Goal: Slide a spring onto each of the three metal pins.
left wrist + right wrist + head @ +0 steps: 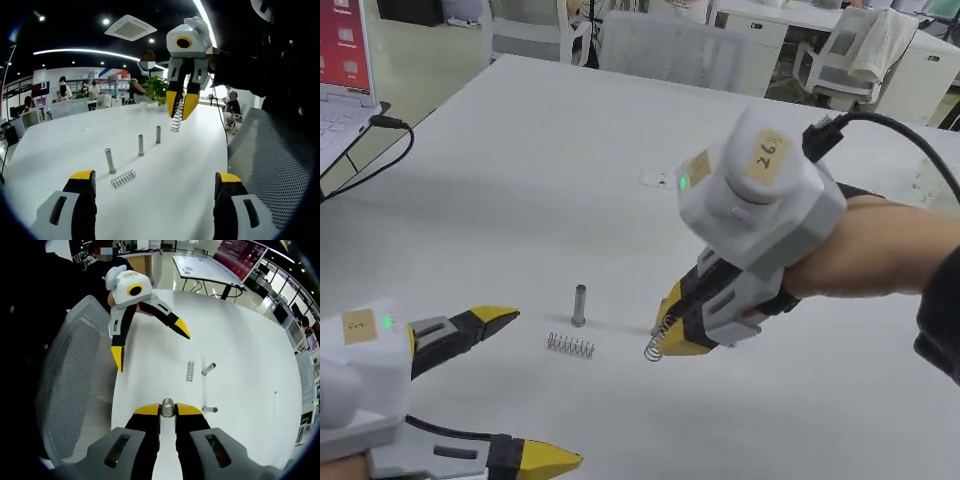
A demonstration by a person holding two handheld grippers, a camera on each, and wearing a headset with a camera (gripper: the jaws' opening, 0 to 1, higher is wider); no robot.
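One upright metal pin [579,305] stands mid-table, with a loose spring [570,345] lying just in front of it. My right gripper [665,340] is to the pin's right, shut on a second spring [654,347] that pokes out of its tips. In the left gripper view three pins [141,145] stand in a row, the loose spring [123,178] by the nearest. The right gripper [180,107] hangs over the far end with its spring [176,120]. My left gripper [525,390] is open at the near left, holding nothing. The held spring [168,407] shows end-on between the right jaws.
A laptop [340,70] and its black cable [380,150] sit at the table's far left. Chairs [670,50] stand beyond the far edge, and a mesh chair [70,380] is at the near side. A small label [655,180] lies mid-table.
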